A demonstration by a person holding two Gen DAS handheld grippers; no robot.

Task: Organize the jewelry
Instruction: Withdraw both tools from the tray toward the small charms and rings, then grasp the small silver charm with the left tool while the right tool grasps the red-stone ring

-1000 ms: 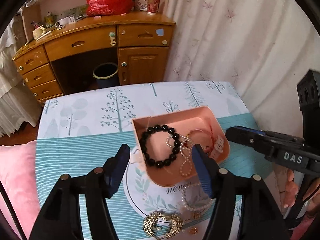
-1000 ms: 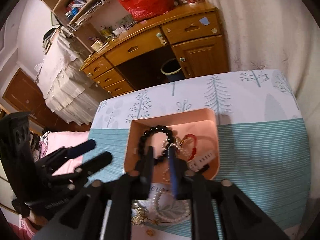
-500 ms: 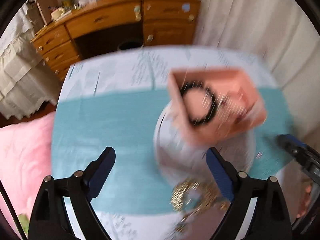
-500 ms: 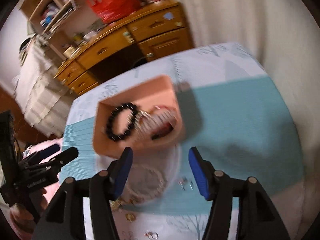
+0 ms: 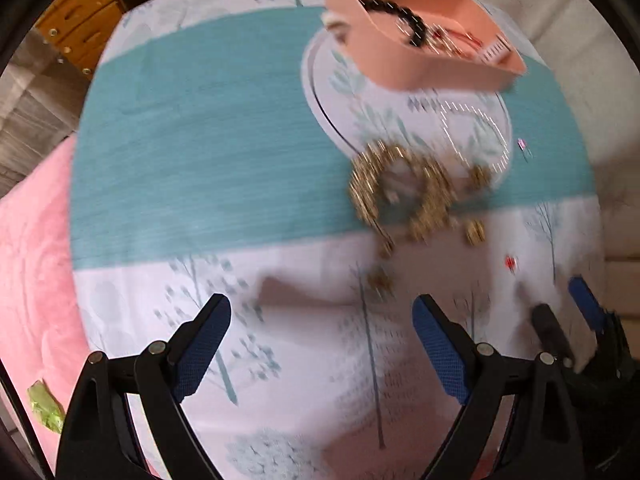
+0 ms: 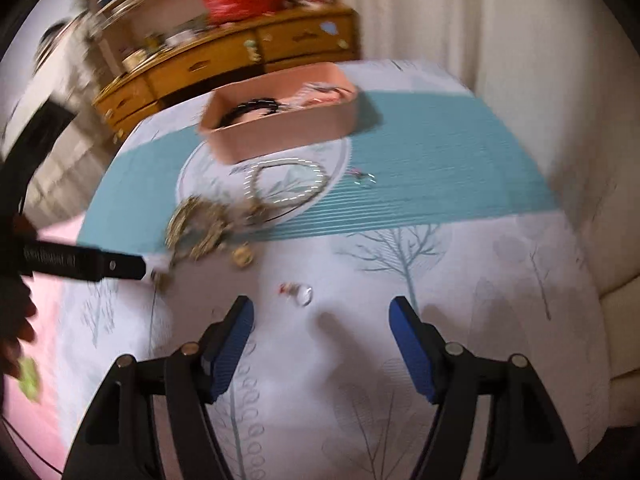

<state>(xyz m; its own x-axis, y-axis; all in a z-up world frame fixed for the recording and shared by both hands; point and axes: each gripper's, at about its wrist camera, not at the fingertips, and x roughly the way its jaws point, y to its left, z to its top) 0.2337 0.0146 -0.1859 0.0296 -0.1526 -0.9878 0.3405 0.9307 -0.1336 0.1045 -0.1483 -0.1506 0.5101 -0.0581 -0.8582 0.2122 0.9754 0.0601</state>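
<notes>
A pink tray (image 5: 424, 56) (image 6: 280, 120) stands at the far side of the table and holds a black bead bracelet (image 5: 396, 20) (image 6: 252, 106) and other pieces. In front of it lie a pearl bracelet (image 5: 472, 136) (image 6: 288, 180), a gold ornament (image 5: 404, 192) (image 6: 200, 228), a small gold piece (image 5: 474, 234) (image 6: 242, 258) and a small red-stone ring (image 5: 510, 262) (image 6: 298, 292). My left gripper (image 5: 320, 344) is open and empty over the near tablecloth. My right gripper (image 6: 320, 344) is open and empty, just short of the ring.
The table wears a white and teal tree-print cloth (image 5: 200, 152). A pink cushion (image 5: 32, 280) lies to the left. A wooden desk (image 6: 240, 56) stands behind the table and a white curtain (image 6: 480, 20) hangs to the right.
Both grippers have pulled back from the tray toward the near side of the table. The right gripper's jaws have opened wide. The views are blurred by fast motion.
</notes>
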